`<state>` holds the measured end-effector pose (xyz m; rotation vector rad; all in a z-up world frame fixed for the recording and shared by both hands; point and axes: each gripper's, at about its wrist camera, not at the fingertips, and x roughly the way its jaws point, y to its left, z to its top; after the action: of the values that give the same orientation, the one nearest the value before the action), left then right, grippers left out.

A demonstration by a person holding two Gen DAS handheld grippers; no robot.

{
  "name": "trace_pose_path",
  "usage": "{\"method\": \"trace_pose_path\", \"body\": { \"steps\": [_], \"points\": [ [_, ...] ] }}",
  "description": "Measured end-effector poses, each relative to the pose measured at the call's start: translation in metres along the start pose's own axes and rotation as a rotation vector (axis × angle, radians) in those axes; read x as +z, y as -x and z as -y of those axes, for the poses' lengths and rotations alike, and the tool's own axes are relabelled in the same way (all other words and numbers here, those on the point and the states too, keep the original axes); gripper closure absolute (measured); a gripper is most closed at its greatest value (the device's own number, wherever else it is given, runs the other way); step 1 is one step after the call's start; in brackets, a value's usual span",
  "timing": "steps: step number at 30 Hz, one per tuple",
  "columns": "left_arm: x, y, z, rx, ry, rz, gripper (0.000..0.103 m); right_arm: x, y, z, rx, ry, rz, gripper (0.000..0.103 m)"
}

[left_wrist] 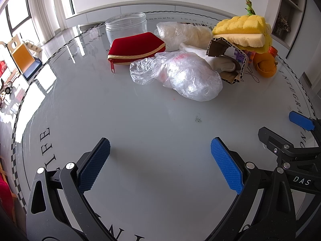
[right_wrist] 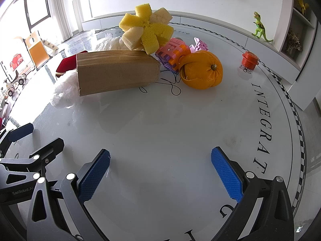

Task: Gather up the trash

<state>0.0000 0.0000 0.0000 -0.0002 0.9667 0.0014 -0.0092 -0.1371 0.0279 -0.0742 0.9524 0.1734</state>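
A crumpled clear plastic bag (left_wrist: 180,76) lies mid-table, with a second bag (left_wrist: 176,33) behind it. A cardboard sleeve (left_wrist: 226,60) (right_wrist: 116,72) lies on its side with white cloth (left_wrist: 222,63) in it. An orange peel (right_wrist: 202,70) (left_wrist: 264,64) sits to its right. My left gripper (left_wrist: 160,162) is open and empty, low over bare table short of the bag. My right gripper (right_wrist: 160,172) is open and empty, short of the cardboard and the peel.
A red zip pouch (left_wrist: 136,48), a clear jar (left_wrist: 126,27), a yellow sponge (left_wrist: 242,31) (right_wrist: 146,32), plastic toy blocks (right_wrist: 174,54), an orange cap (right_wrist: 249,59) and a green dinosaur (right_wrist: 260,28) stand around. The round glass table's rim (right_wrist: 301,140) curves at right.
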Motion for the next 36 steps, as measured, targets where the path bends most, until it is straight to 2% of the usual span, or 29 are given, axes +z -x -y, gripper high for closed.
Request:
{"method": "trace_pose_path", "body": {
  "steps": [31,34,36],
  "points": [
    [0.001,-0.002,0.000,-0.001,0.001,0.000,0.006,0.000,0.001,0.000,0.000,0.000,0.000,0.003],
    [0.000,0.003,-0.007,0.000,0.035,0.026,0.006,0.000,0.002,0.001,-0.002,0.002,0.001,0.003],
    [0.000,0.008,-0.014,-0.037,0.076,0.032,0.006,-0.001,0.003,0.000,0.009,0.006,-0.008,0.003]
  ]
}}
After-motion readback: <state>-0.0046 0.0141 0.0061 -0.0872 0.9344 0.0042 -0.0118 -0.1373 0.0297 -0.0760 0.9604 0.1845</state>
